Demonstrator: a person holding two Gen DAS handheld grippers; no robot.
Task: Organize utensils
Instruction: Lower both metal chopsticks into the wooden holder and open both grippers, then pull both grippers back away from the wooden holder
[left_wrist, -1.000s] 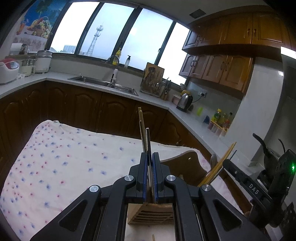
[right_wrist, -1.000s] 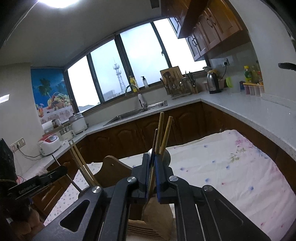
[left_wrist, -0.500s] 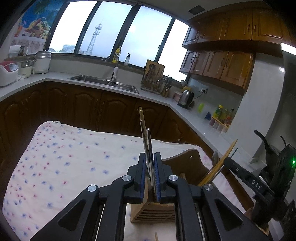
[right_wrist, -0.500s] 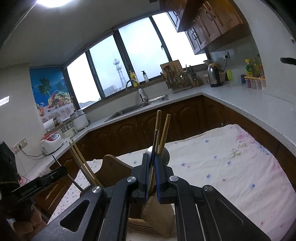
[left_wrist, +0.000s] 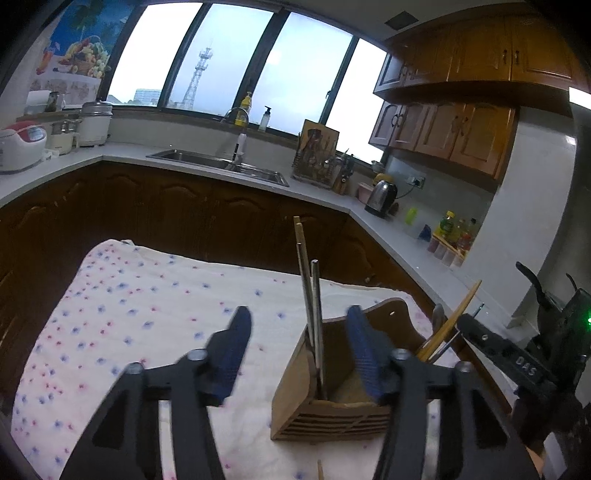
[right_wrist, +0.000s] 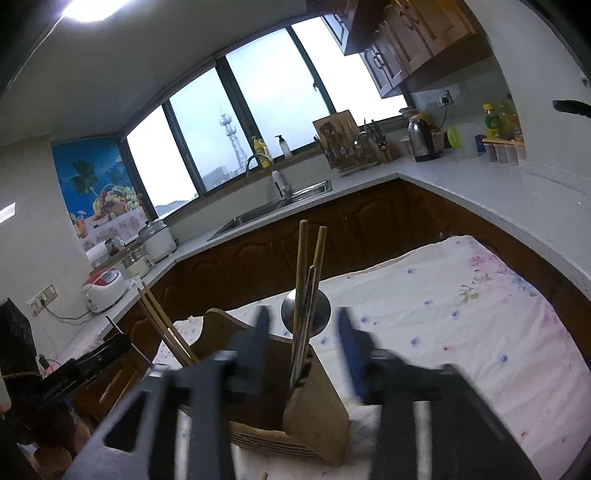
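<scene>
Left wrist view: left hand-held gripper (left_wrist: 295, 354) opening, its jaws clear of chopsticks (left_wrist: 312, 295) standing in holder (left_wrist: 332, 410), lower centre. Best withdrawn straight back, avoiding knocks.

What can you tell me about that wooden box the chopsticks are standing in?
The wooden holder is a light-brown, open-topped box with horizontal slots cut along its lower front and a taller, curved back panel with a small hole. It stands upright on the flowered cloth. Inside, wooden chopsticks and a metal pair stand nearly upright at one side; more chopsticks and a spoon lean at the other. Both grippers' jaws are opening around them, pads clear.
</scene>
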